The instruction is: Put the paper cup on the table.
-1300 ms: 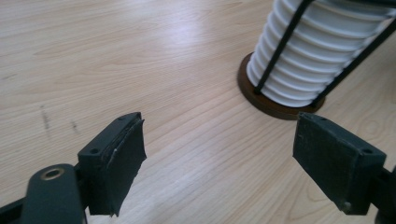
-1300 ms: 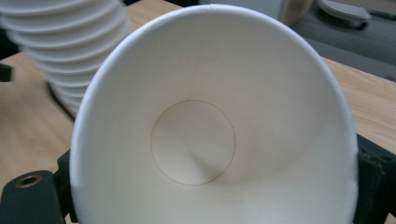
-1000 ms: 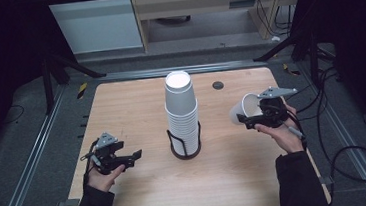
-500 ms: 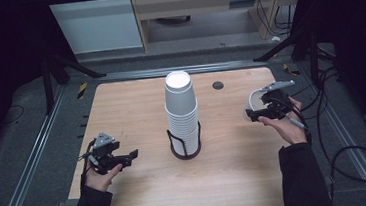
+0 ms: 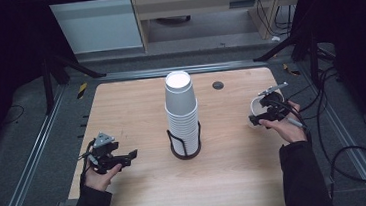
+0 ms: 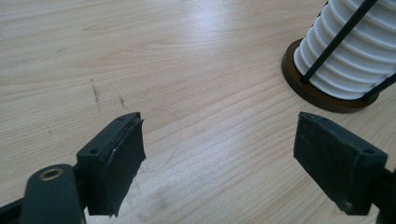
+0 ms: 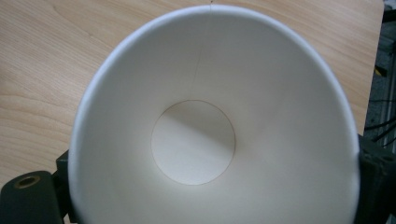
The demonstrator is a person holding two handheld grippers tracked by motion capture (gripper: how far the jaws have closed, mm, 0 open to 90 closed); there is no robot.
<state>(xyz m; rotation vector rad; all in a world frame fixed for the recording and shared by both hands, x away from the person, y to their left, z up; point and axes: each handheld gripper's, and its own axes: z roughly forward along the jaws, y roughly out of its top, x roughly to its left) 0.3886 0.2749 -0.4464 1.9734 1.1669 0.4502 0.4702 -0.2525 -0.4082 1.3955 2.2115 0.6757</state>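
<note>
Right claw [image 5: 262, 118] is out near the right edge of the bench [image 5: 136, 107], and it's got a white paper cup [image 5: 259, 105] clamped between its jaws. In the right gripper view the cup [image 7: 205, 126] sits straight ahead of the claw, mouth turned toward the camera, so you look down inside to its round bottom. A black jaw shows just outside the cup wall at each lower corner, pressed up against it. Those jaws have just eased a touch wider, yet the cup sits between them with the pads on its sides.

Over on the other side, the left claw [image 5: 125, 158] hangs low over the bench with its jaws wide apart and bare wood between them. In the left gripper view both pads [image 6: 116, 158] stand well clear of each other. Ahead of that claw and off to its right stands the tall stack of white cups [image 6: 355, 51], nested together in a black wire holder [image 6: 317, 88] on a dark round base. From the high view the stack [image 5: 181, 108] rises at the middle of the bench, between the two claws and well apart from each.
</note>
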